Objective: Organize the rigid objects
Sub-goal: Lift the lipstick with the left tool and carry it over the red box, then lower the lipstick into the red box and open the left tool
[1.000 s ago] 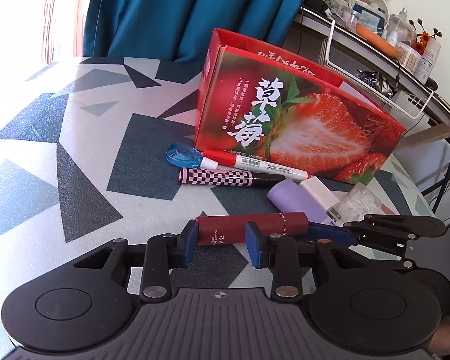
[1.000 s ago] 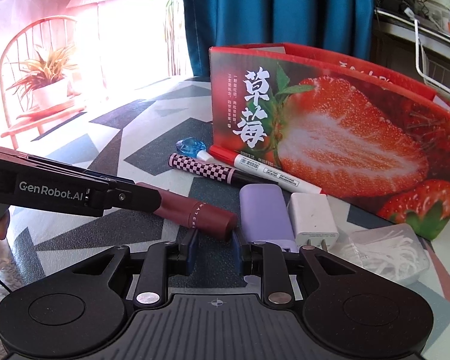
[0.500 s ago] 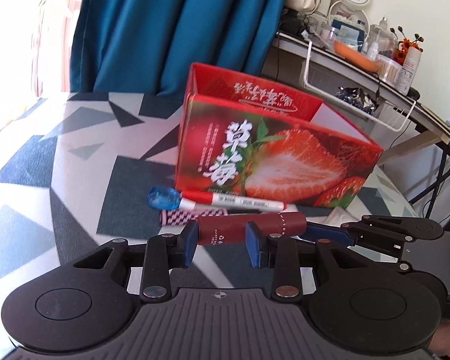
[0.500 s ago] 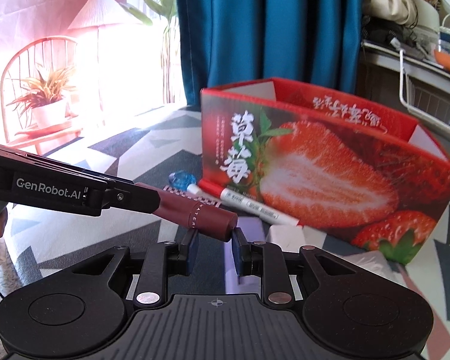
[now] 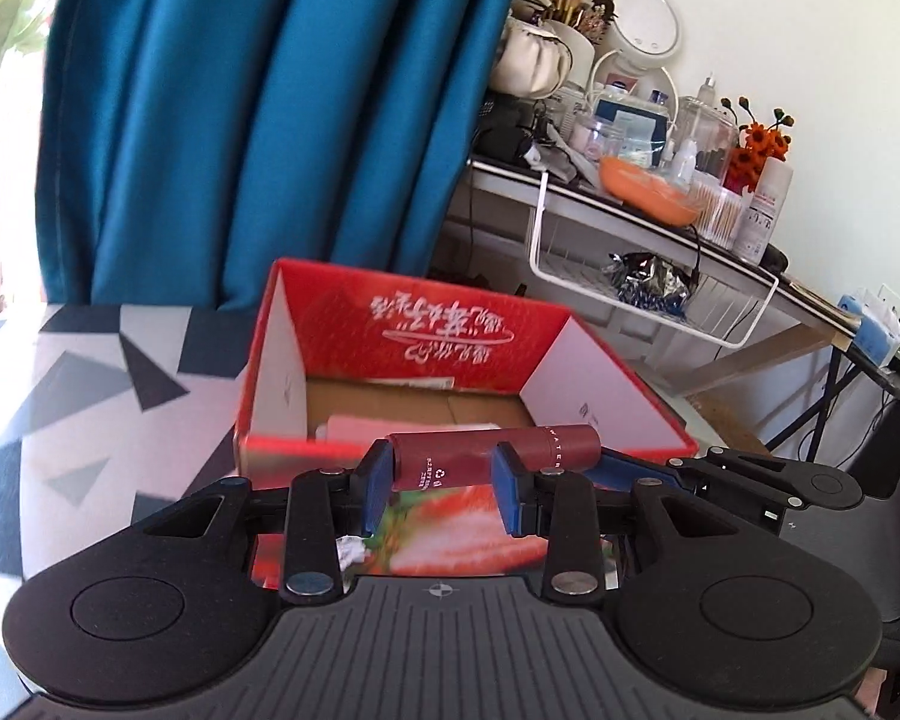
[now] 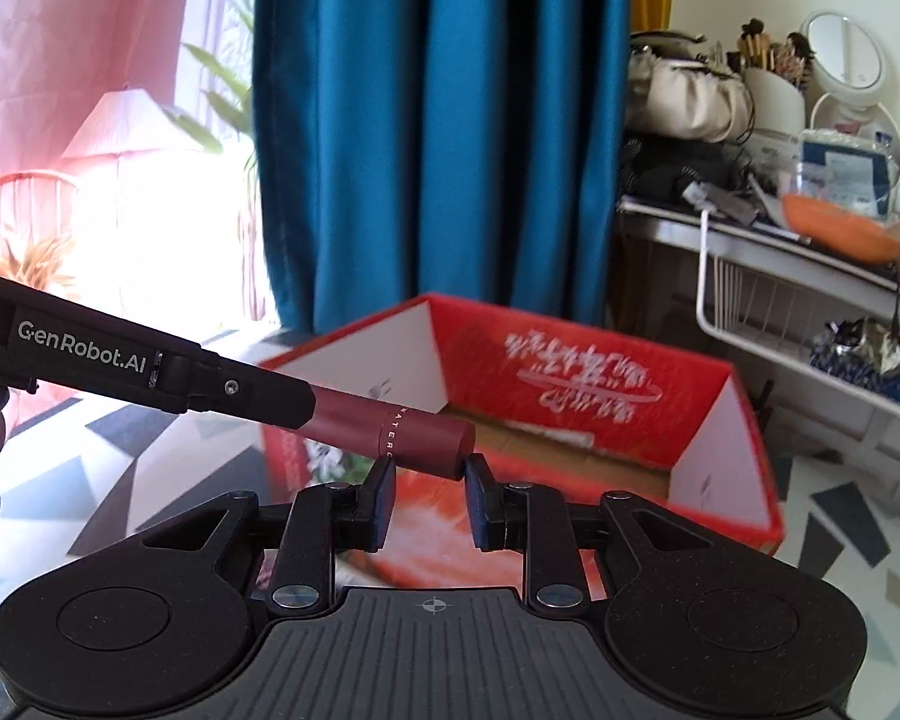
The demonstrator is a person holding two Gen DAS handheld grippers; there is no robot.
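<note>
Left wrist cam: both grippers, left gripper (image 5: 444,483) and right gripper (image 6: 431,495), are clamped on the maroon tube (image 5: 492,450) above the open strawberry box (image 5: 390,330).

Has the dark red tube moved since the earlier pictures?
Yes. The dark red tube rose from table level to above the front rim of the strawberry box.

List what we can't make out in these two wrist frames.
- Box floor: in the left wrist view the maroon tube and the near wall of the strawberry box hide most of it; a pale item inside is unidentifiable.
- Tabletop items in front of the box: hidden by both gripper bodies.
- Right gripper contact with the tube end: unclear.
- Tube print: too small.
- Box lettering: motion-blurred in the right wrist view.
</note>
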